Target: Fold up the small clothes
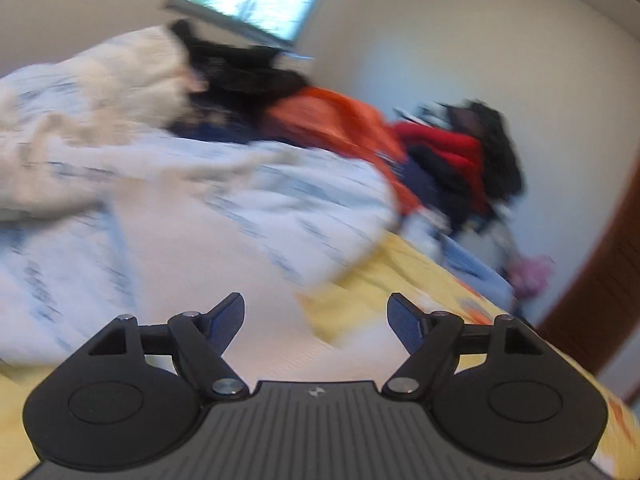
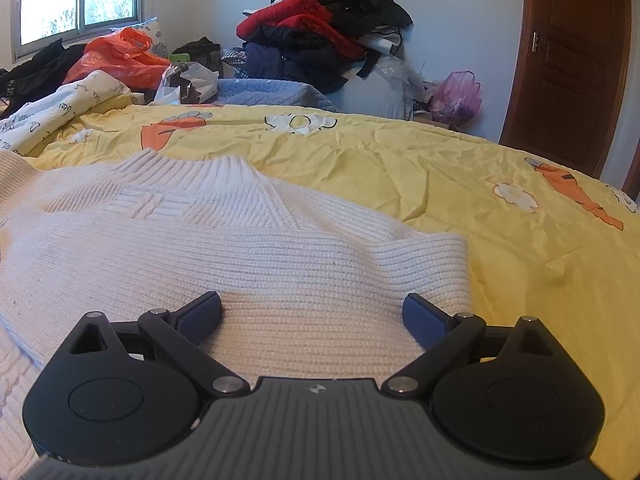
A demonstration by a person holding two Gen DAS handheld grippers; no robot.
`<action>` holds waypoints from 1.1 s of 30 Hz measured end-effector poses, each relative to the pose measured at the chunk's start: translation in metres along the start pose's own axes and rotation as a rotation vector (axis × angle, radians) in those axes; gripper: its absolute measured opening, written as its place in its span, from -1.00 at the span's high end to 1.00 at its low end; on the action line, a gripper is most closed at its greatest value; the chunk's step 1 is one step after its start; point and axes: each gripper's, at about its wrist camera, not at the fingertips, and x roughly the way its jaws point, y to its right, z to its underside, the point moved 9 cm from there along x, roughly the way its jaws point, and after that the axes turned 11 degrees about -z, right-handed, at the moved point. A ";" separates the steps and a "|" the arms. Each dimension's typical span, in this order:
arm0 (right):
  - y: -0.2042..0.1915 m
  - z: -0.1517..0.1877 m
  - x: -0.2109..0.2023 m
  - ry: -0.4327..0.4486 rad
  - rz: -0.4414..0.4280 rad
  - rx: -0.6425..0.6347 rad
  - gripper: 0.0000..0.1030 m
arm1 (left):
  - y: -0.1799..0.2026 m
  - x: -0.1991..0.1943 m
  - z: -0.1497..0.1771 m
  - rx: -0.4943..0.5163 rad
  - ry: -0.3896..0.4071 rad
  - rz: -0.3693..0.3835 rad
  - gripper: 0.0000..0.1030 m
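A white knit sweater (image 2: 224, 240) lies on the yellow bedspread (image 2: 460, 184), its ribbed collar toward the far side and one sleeve folded across the body. My right gripper (image 2: 312, 314) is open, low over the sweater's near part, holding nothing. The left wrist view is blurred by motion. My left gripper (image 1: 316, 320) is open and empty, just above a pale, smooth cloth (image 1: 192, 264) that looks like the same sweater, though blur hides its texture.
A white printed blanket (image 1: 280, 184) lies bunched at the left of the bed (image 2: 60, 108). An orange plastic bag (image 2: 120, 56) and a pile of red and dark clothes (image 2: 320, 28) sit at the far side. A brown door (image 2: 568, 60) stands at right.
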 end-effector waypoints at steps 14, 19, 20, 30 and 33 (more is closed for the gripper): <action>0.001 0.001 -0.001 0.006 0.003 0.005 -0.90 | -0.088 0.079 -0.036 -0.179 -0.083 -0.069 -0.07; 0.001 0.001 0.000 0.006 0.002 0.008 -0.90 | -0.092 0.080 -0.035 -0.086 -0.062 -0.163 0.69; 0.001 0.001 0.000 0.006 0.001 0.009 -0.90 | -0.091 0.078 -0.036 -0.082 -0.054 -0.162 0.76; 0.001 0.001 -0.001 0.007 0.000 0.012 -0.90 | 0.019 0.002 -0.045 0.099 0.130 -0.073 0.83; 0.001 0.000 -0.001 0.009 -0.003 0.015 -0.90 | 0.080 -0.025 -0.016 0.171 0.155 0.022 0.84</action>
